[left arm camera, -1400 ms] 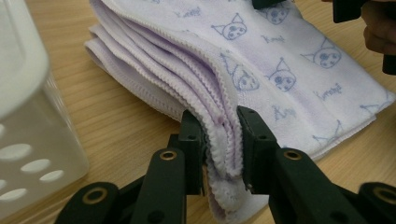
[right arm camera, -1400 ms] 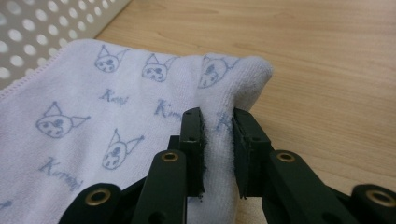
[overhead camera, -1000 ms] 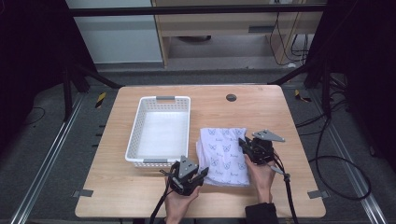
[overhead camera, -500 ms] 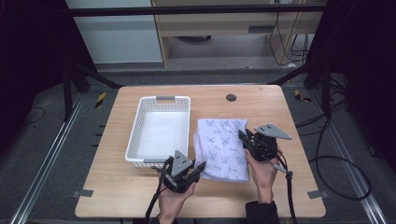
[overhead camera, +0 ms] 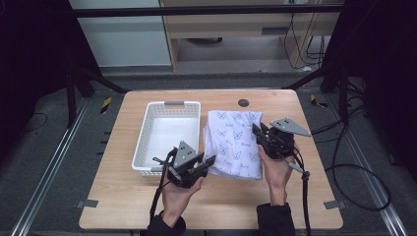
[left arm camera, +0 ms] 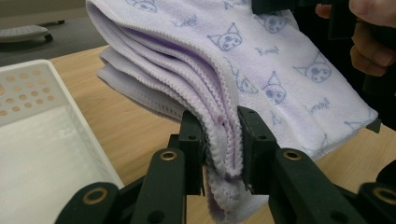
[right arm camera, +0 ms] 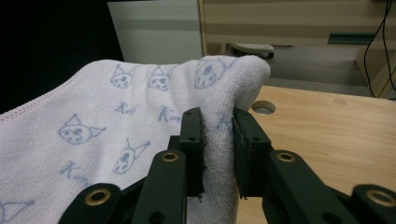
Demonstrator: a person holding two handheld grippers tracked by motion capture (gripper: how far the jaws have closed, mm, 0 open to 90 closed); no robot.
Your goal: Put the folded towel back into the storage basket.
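Presently we held the folded towel (overhead camera: pixel 232 142) at the table's (overhead camera: pixel 123 206) centre, left gripper (overhead camera: pixel 209 162) jaws clamped on its 7 o'clock corner, right gripper (overhead camera: pixel 256 132) jaws on its 3 o'clock edge. Folding looked done; placement in the empty basket (overhead camera: pixel 142 132) at 9 o'clock probably remained.

The towel (left arm camera: pixel 280 79) runs off the top edge in the left gripper view, and its pinched hem drops out at 6 o'clock behind the jaws. The basket (left arm camera: pixel 42 140) is cut at 9 o'clock. In the right gripper view the towel (right arm camera: pixel 93 140) leaves at 7 o'clock (its lettering too blurred to read). Both forearms are cut at 6 o'clock in the high view.
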